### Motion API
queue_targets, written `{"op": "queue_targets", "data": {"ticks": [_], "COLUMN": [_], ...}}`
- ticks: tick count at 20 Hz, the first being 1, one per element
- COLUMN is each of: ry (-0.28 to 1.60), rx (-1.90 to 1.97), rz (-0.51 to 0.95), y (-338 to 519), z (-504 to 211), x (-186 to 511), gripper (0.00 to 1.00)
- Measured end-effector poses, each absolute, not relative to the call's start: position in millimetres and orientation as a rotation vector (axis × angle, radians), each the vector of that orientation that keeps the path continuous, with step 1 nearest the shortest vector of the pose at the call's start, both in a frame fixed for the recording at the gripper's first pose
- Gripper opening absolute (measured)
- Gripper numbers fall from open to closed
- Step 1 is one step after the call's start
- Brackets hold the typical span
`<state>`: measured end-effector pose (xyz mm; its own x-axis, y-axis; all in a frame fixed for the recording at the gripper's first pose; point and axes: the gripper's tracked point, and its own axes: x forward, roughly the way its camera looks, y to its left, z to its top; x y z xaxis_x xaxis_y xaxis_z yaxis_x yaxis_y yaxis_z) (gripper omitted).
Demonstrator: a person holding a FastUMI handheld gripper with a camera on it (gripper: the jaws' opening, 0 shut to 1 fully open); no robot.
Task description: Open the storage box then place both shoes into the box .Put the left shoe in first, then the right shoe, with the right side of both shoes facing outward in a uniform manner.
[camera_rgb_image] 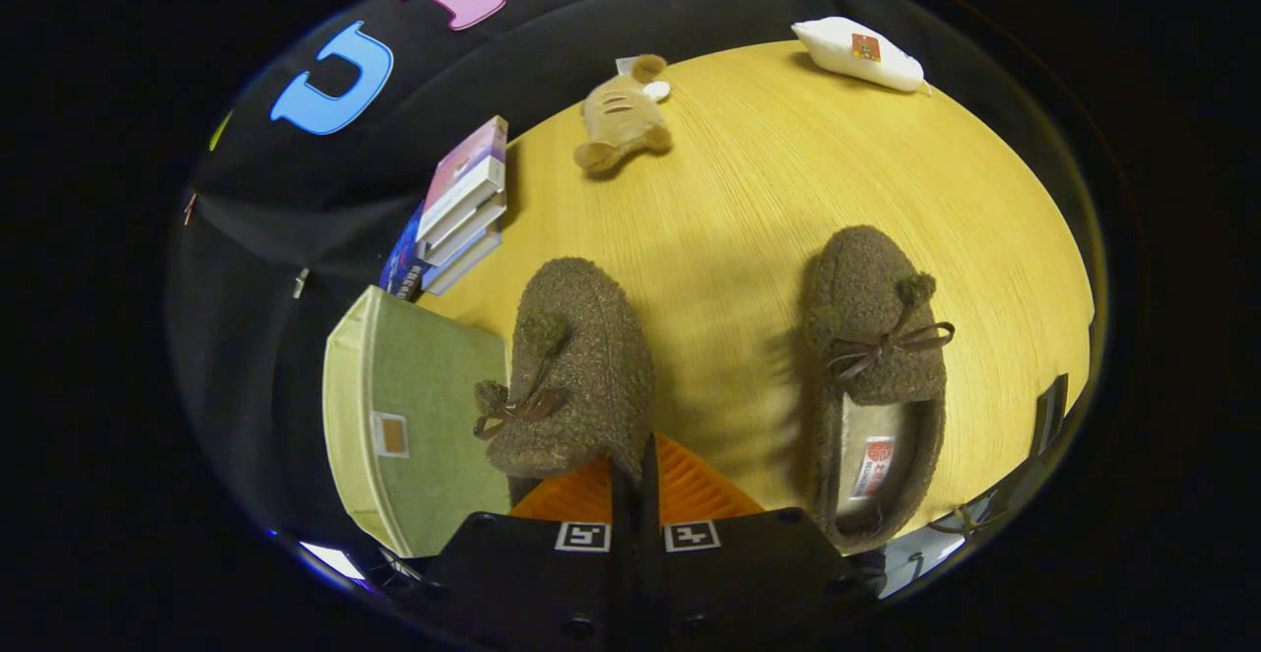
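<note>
We see our gripper [635, 470] clenched on the rim of one brown shoe [576, 366], beside the green storage box [424, 416]; the other shoe [877, 376] lies apart.

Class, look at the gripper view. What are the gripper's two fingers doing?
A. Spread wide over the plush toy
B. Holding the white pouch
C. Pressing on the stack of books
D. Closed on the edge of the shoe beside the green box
D: the gripper has its fingers together on the heel edge of the brown shoe next to the green storage box; the other shoe lies apart on the table.
</note>
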<state>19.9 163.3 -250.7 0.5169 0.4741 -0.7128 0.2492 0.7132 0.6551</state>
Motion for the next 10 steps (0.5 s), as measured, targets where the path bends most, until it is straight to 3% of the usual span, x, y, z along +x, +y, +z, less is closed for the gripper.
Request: {"op": "queue_targets", "data": {"ticks": [10], "ry": [0.949], "rx": [0.892], "rz": [0.324], "y": [236.1], "z": [-112.1], "x": [52.5], "gripper": [0.05]}}
